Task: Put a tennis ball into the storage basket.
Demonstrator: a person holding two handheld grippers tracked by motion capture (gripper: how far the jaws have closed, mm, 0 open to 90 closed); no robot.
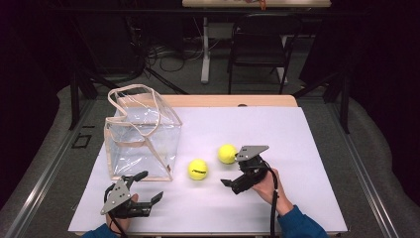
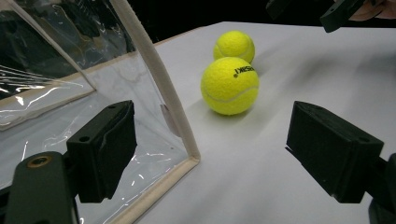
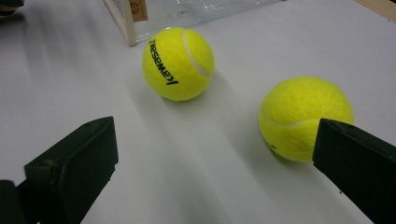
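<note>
Left to right across the high view.

Left gripper [image 1: 144,187]: low at about 7 o'clock on the white table [image 1: 307,198], jaws spread wide, nothing between them. Its own view looks past the near corner of the bag toward both balls.

Clear bag [image 1: 141,141]: stands upright at 10 o'clock, mouth up, handles [image 1: 148,106] arching over the opening. Looks empty inside, so by my reading no ball has gone in yet. The cream-trimmed near edge [image 2: 161,88] sits between the left jaws and the balls.

Near ball [image 1: 197,169]: on the table just right of the bag's front corner, close to centre, apart from the bag. Printed lettering faces the right gripper view [image 3: 178,63].

Far ball [image 1: 227,153]: a little toward 2 o'clock from the first, near it but not touching. In the right gripper view [image 3: 306,118] it lies just ahead of one jaw.

Right gripper [image 1: 235,171]: at about 4 o'clock, jaws parted, holding nothing, aimed at the balls, just beside the far one.

Judgement: the work seems to be getting balls into the bag, and it is at the very start; both pickups and both drops remain.

In the way: the handles hang over the mouth and could snag a drop; the soft walls may sag. A nudged ball can roll freely. Beyond the table, a chair [image 1: 260,42] and floor cables [image 1: 168,54], well apart.
</note>
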